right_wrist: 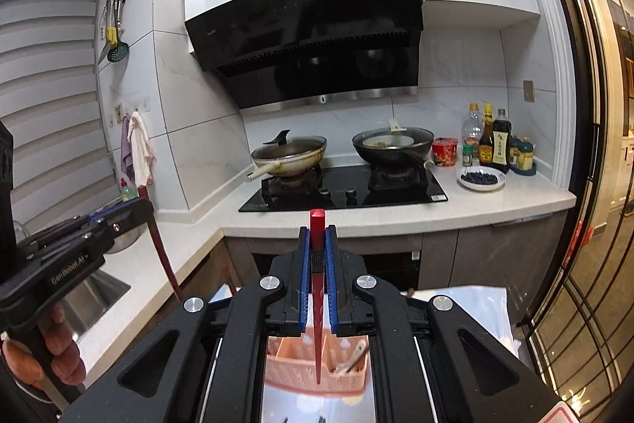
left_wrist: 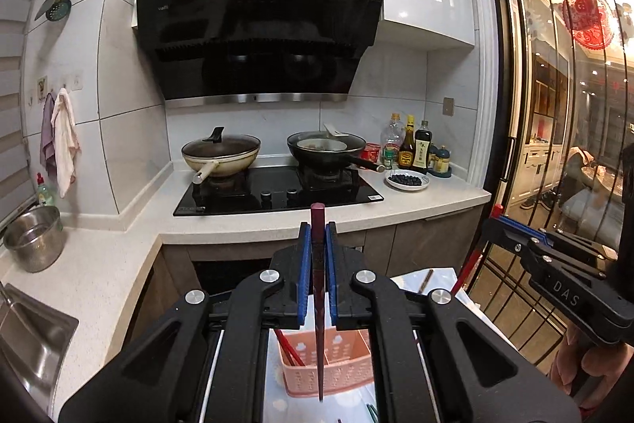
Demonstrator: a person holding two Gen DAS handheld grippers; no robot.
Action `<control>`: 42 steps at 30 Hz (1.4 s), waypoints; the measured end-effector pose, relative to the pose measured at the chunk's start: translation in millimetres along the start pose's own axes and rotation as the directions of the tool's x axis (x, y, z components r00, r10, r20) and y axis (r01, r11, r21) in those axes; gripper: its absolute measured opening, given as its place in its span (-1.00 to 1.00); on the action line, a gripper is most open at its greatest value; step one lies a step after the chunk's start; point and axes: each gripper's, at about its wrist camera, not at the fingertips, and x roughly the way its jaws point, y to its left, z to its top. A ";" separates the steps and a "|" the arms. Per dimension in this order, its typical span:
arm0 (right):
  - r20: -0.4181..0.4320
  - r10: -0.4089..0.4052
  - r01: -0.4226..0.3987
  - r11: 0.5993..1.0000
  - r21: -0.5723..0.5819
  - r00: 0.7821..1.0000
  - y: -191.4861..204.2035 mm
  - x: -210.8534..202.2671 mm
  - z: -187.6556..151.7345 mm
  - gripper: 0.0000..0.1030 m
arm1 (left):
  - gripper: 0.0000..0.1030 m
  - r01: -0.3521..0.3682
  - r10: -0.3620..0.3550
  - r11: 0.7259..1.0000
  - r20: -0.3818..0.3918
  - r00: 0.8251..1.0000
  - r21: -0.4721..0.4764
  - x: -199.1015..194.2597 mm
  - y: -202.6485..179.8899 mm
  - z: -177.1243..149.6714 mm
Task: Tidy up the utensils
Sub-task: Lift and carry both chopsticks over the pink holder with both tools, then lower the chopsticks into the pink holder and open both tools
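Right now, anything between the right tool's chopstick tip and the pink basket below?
Nothing shows there in the right wrist view: the red chopstick, clamped in the right tool, points tip-down at the pink basket, near its middle divider.

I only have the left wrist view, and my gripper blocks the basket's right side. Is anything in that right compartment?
Observer: Yes. The right wrist view shows a pale-handled utensil lying tilted in the right compartment of the pink basket.
Operator: Where does the right gripper's chopstick point?
Observer: The right gripper is shut on a red chopstick. Its tip points down, near the basket's middle divider in that view.
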 end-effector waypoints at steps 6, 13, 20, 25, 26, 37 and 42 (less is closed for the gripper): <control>-0.010 0.006 -0.006 1.000 0.005 1.000 6.9 40.4 8.1 -0.86 | -0.86 -0.014 0.014 1.000 -0.029 0.999 0.008 32.7 5.2 2.7; -0.095 0.000 -0.001 1.000 -0.010 0.996 9.3 88.2 -17.9 -0.86 | -0.86 -0.011 0.010 1.000 -0.092 0.996 -0.009 63.6 15.3 -19.6; -0.168 -0.030 0.027 0.999 -0.018 0.985 7.2 117.7 -48.5 -0.86 | -0.86 -0.015 0.012 1.000 -0.137 0.990 -0.024 80.1 23.9 -37.7; -0.191 -0.052 0.048 0.998 -0.027 0.980 4.9 124.8 -61.3 -0.85 | -0.85 -0.028 0.024 0.999 -0.155 0.988 -0.023 84.0 24.3 -45.6; -0.181 -0.061 0.057 0.998 -0.028 0.981 4.5 123.1 -62.3 -0.79 | -0.85 -0.037 0.034 0.999 -0.155 0.987 -0.018 83.2 23.2 -46.4; -0.103 -0.069 0.070 0.998 0.005 0.992 -1.8 70.0 -64.5 -0.04 | 0.43 -0.097 0.093 0.994 -0.109 0.990 -0.040 49.2 22.6 -57.8; -0.103 -0.068 0.068 0.998 -0.001 0.992 0.0 27.5 -88.7 0.13 | 0.70 -0.101 0.101 0.995 -0.093 0.991 -0.001 14.3 14.4 -79.3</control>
